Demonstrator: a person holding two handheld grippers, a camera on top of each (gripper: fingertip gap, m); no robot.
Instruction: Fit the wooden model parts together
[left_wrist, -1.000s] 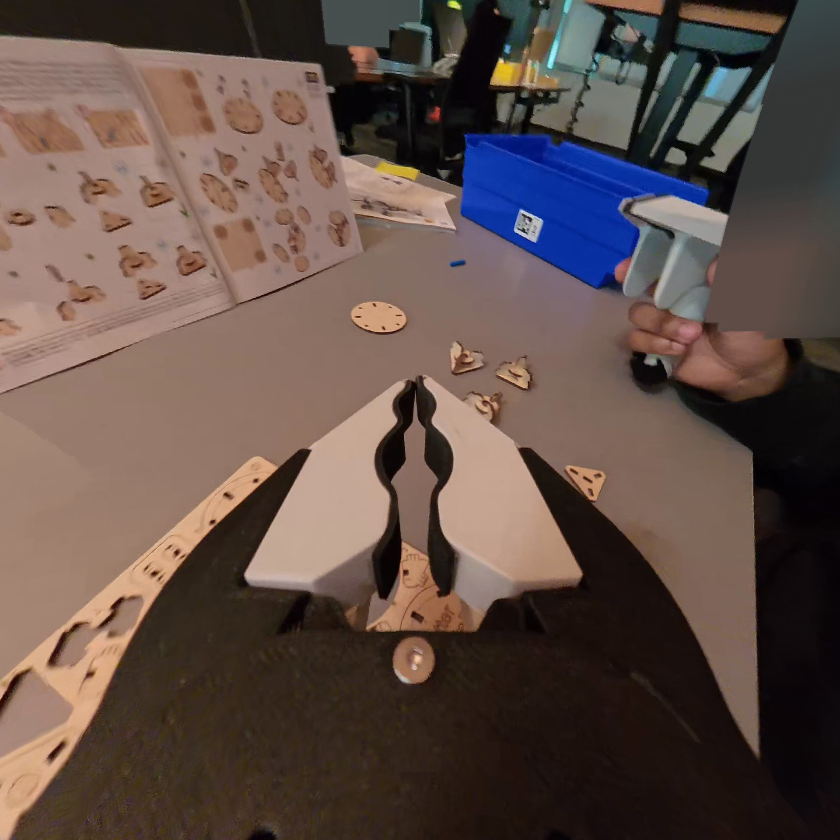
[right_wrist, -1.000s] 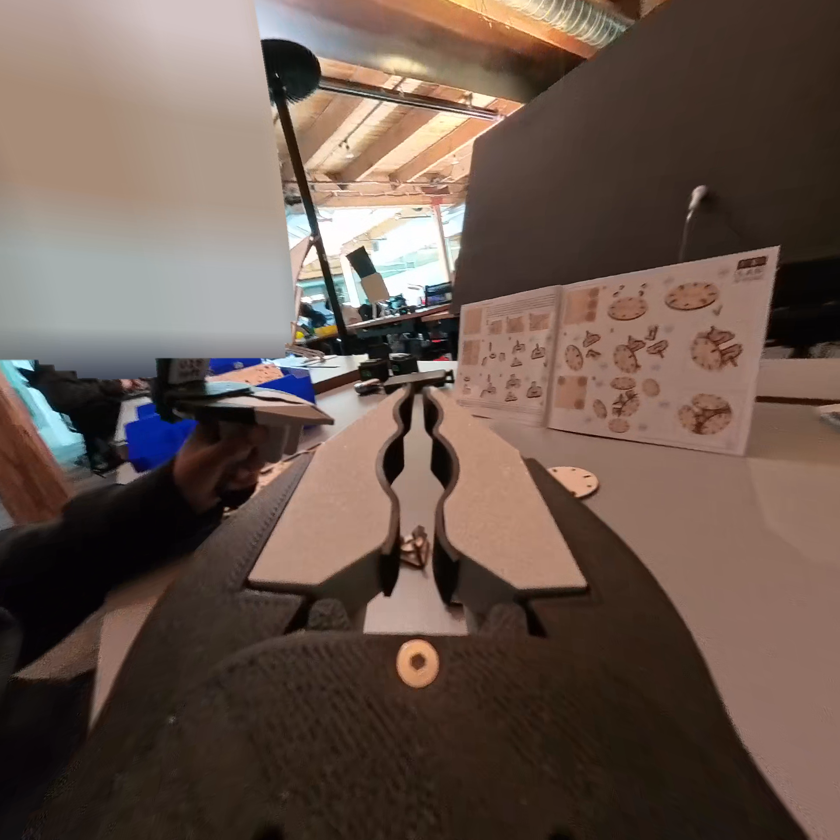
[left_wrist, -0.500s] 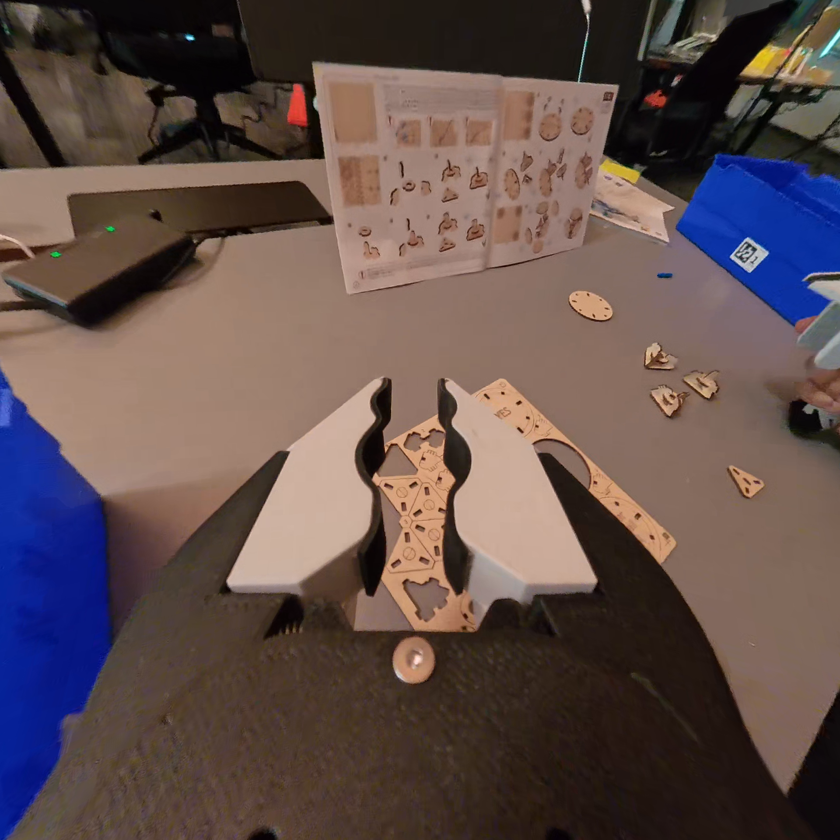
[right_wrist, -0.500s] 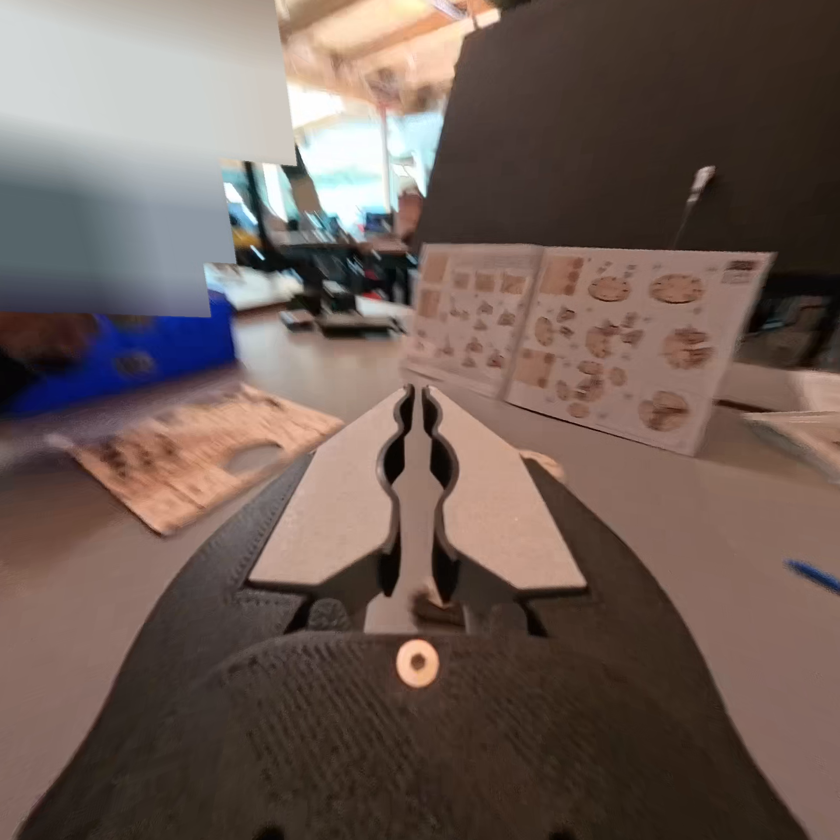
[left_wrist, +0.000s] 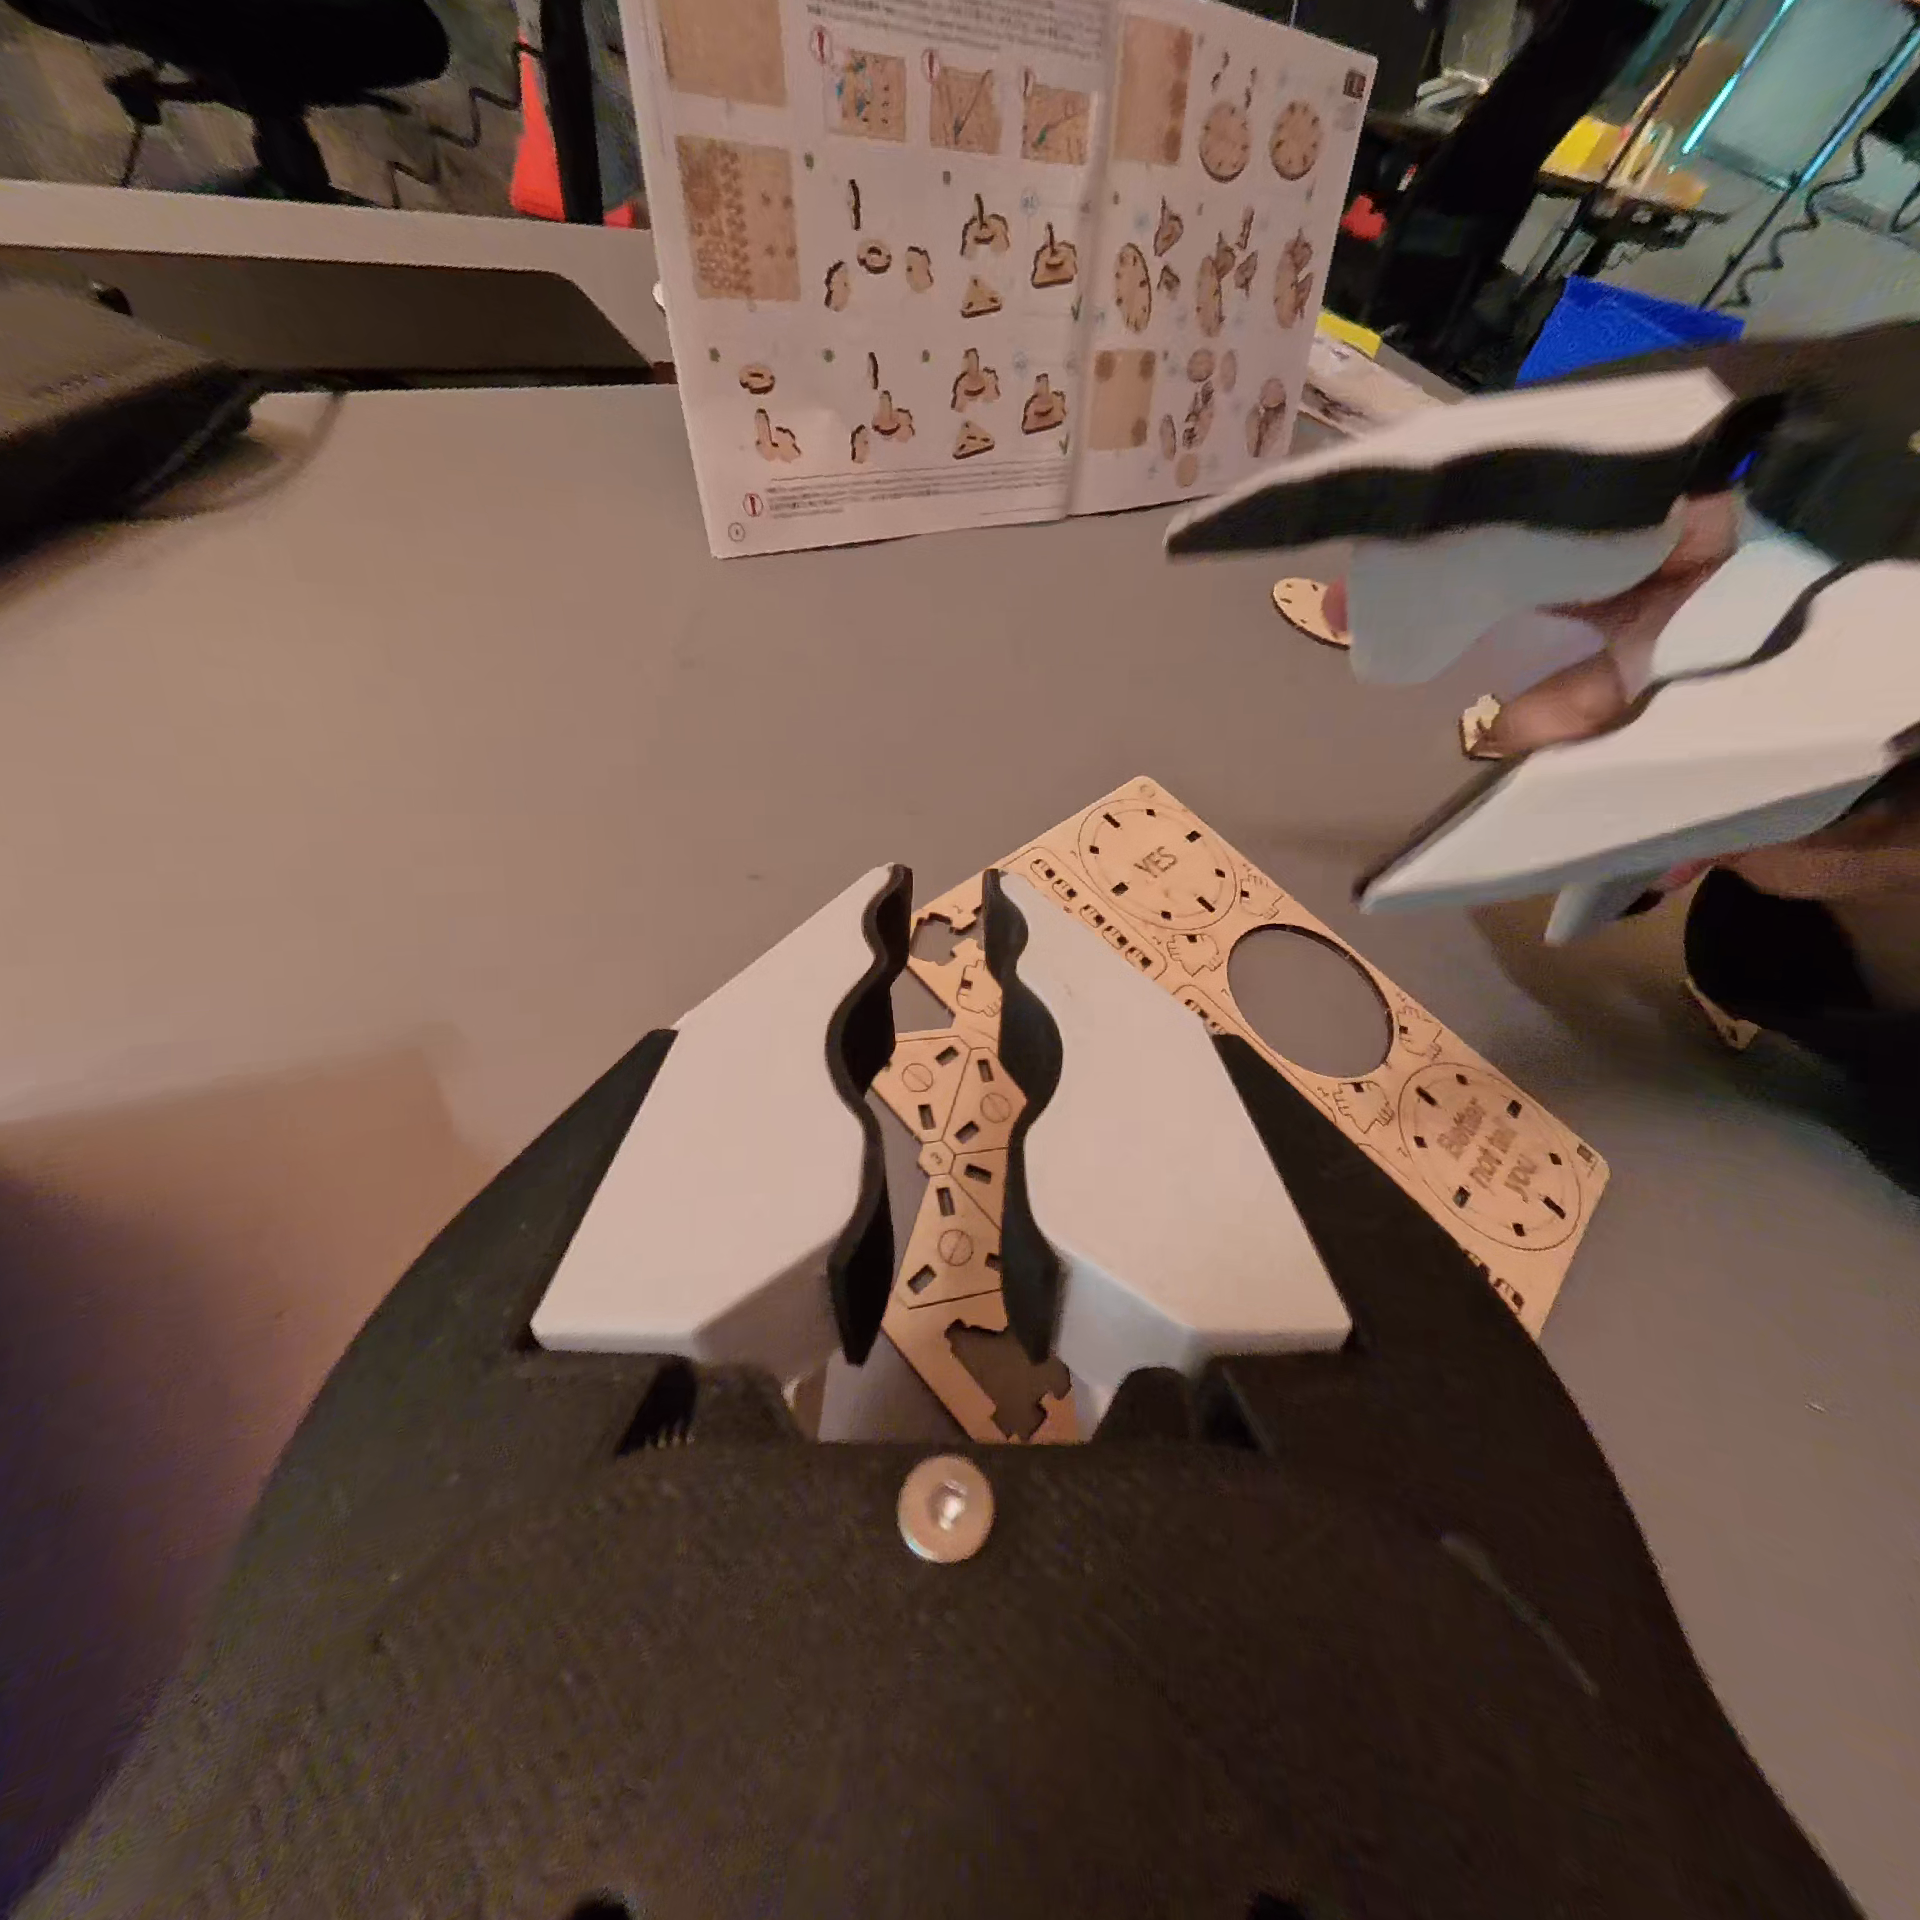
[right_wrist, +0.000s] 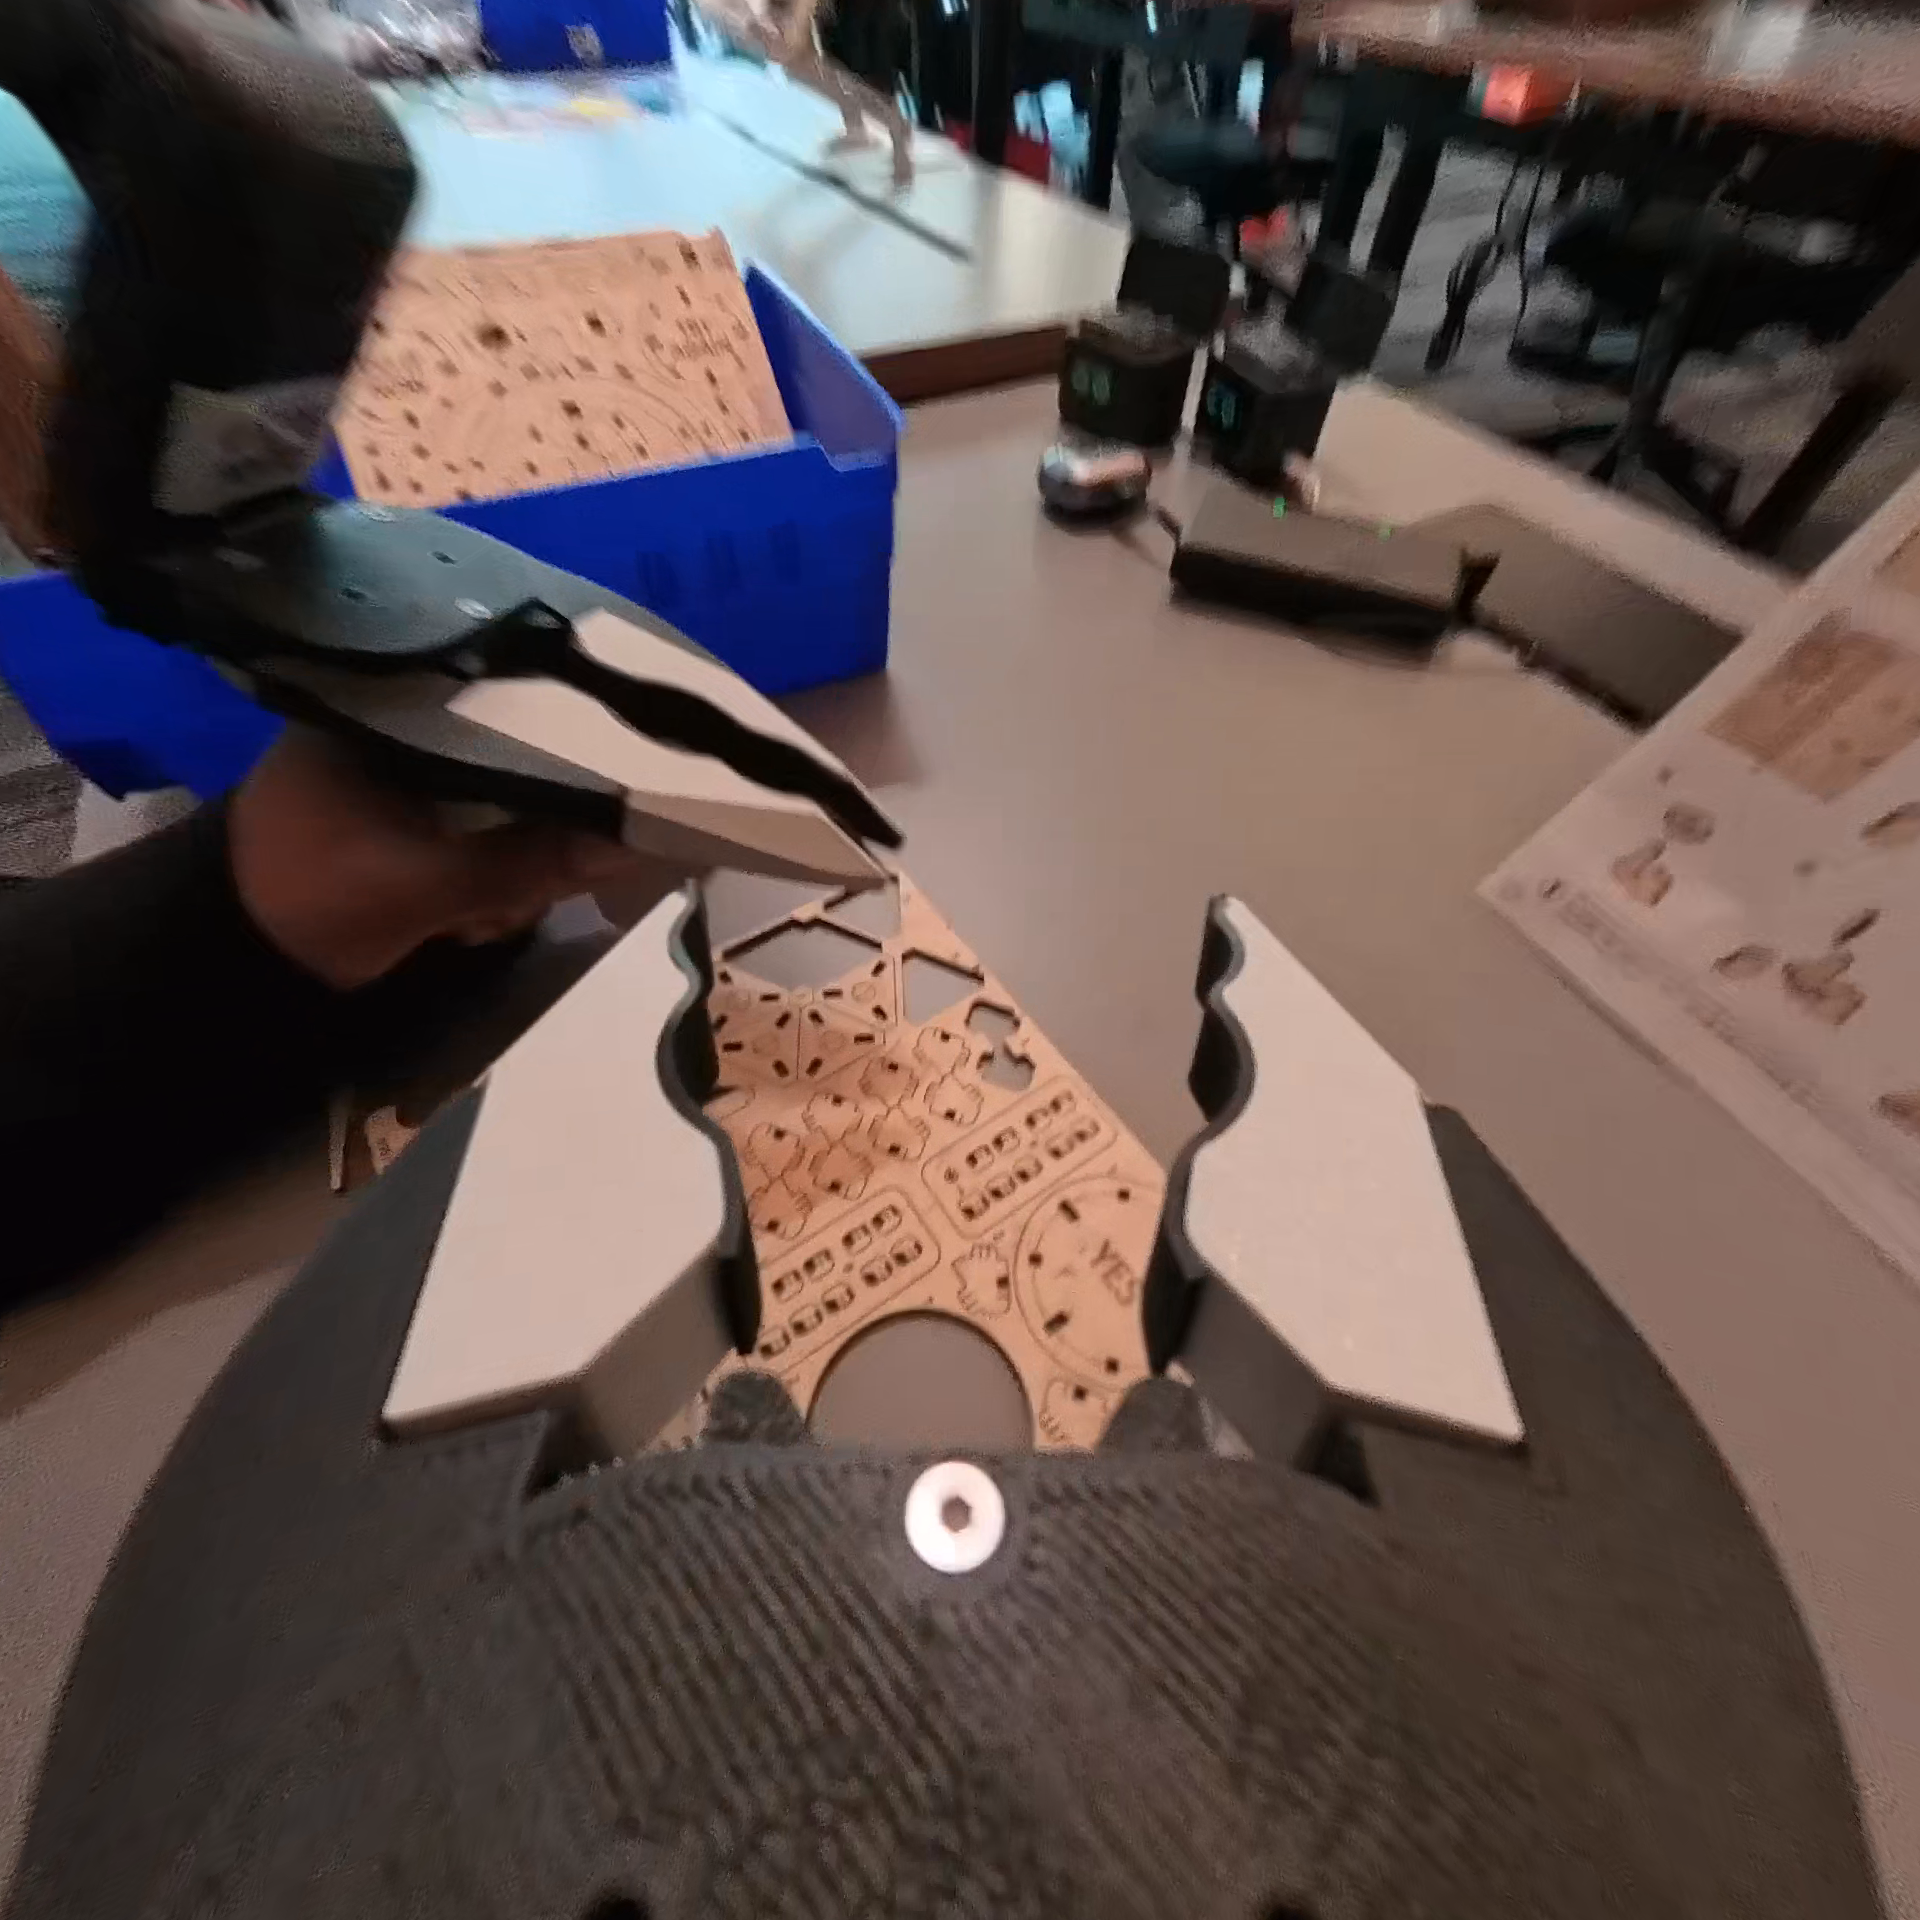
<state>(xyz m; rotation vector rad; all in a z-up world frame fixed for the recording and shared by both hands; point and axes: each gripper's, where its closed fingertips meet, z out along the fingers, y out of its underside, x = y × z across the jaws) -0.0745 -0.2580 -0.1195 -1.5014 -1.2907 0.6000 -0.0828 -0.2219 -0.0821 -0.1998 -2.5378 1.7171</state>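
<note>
Your left gripper (left_wrist: 945, 883) hovers over the near end of the plywood sheet (left_wrist: 1309, 997), jaws slightly apart and pinching nothing. The sheet lies flat on the table (left_wrist: 468, 727). Your right gripper (right_wrist: 951, 914) is spread wide above the same sheet. I'd judge it light, thin, stiff but snappable at the cutouts, so take it by a solid edge.

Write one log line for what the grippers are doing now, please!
left gripper: slightly open, above wooden sheet | right gripper: wide open over sheet, holding nothing
</note>
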